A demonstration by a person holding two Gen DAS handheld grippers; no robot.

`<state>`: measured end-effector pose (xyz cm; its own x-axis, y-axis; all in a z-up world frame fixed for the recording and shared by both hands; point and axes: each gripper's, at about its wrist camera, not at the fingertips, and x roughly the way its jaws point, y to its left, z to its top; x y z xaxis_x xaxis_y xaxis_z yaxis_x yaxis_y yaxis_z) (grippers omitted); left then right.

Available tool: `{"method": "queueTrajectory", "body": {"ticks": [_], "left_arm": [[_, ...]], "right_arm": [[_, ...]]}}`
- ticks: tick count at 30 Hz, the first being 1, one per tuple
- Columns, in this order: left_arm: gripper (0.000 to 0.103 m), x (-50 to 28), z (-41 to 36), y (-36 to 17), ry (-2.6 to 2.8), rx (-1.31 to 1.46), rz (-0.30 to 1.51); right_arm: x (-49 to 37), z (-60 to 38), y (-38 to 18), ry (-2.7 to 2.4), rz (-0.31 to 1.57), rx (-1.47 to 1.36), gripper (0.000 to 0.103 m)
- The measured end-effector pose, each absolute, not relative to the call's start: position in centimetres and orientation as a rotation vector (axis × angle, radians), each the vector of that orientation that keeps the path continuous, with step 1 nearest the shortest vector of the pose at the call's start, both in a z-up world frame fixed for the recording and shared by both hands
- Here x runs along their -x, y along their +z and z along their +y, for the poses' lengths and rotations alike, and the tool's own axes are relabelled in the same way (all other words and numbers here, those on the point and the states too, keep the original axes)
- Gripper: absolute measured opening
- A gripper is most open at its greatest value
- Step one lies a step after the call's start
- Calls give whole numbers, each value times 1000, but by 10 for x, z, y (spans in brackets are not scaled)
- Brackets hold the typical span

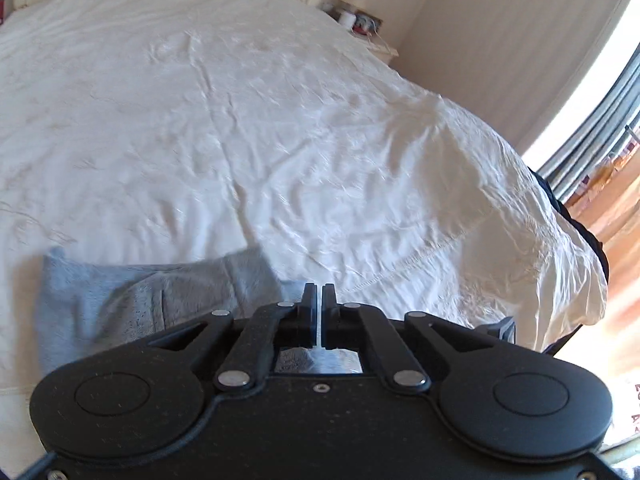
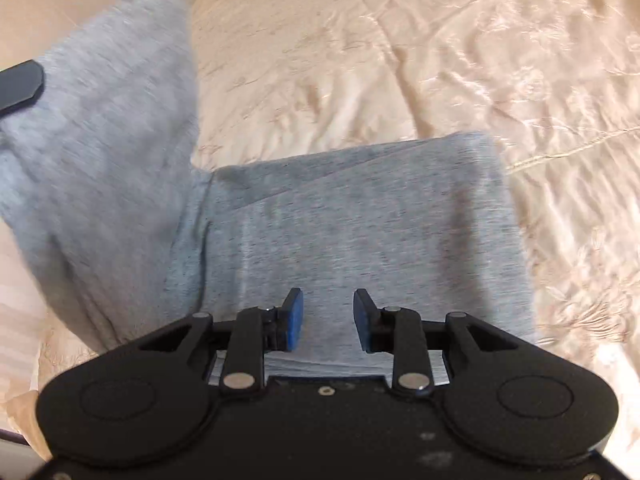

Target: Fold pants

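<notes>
Pants [image 2: 360, 240] in grey jersey lie on the bed's cream coverlet [image 2: 400, 60], already doubled into a thick flat panel directly beneath the right gripper [image 2: 328, 320], while a second part of the fabric rises up and to the left as a blurred, lifted sheet. The right gripper hovers over the folded panel with its blue-padded fingers [image 2: 294, 320] spread apart and nothing between them, so that side holds no cloth at all. In the left wrist view, the left gripper [image 1: 319, 300] has its jaws drawn together to a thin slit; grey fabric shows under and beside it, but whether any cloth is pinched there I cannot tell. The main risk, as I judge it, lies with the raised portion: if only one point carries it, the loose jersey may sag, twist or land askew across the panel, leaving a crooked fold. The soft knit also slides easily on the satiny, wrinkled coverlet, so a pull on the lifted part could drag the finished fold out of square, since the open right gripper is not pinning it. Farther off, the bed edge [image 1: 560, 272] drops away toward the floor, and a cluttered nightstand [image 1: 360, 24] stands well apart near the wall.
</notes>
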<state>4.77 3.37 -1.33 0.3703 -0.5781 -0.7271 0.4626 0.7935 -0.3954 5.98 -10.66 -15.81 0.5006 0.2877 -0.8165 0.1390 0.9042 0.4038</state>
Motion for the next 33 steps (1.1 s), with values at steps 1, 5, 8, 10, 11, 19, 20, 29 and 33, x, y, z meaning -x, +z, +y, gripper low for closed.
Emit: {"method": "queueTrajectory", "body": {"ticks": [1,5,8,10,11,19,20,29,33], "left_arm": [[2,-48,21,-22,-677,149,1016],[7,-45,5,-35,-595,147,1061],[12,-46,28,-38,-450,106,1057],[12,-52,50,-44,-329,65,1058],[12,-55,64,-50,-267,42,1070],[16,-60,143,-119,-102,91,1294],[17,-57,145,-132,-113,77,1324],[21,-60,157,-149,-211,74,1357],[21,-54,169,-129,-235,65,1301]], "right_arm": [[-59,-121,-161,86,1061,-459,31],[-52,-174,-174,40,1103,-469,31],[-48,-197,-174,63,1102,-488,31],[-45,-205,-168,87,1088,-488,31],[-46,-207,-167,113,1070,-495,31],[-88,-183,-162,223,1054,-493,34],[-95,-178,-163,226,1068,-478,34],[-135,-147,-201,143,1181,-385,37],[-138,-144,-209,126,1171,-440,41]]}}
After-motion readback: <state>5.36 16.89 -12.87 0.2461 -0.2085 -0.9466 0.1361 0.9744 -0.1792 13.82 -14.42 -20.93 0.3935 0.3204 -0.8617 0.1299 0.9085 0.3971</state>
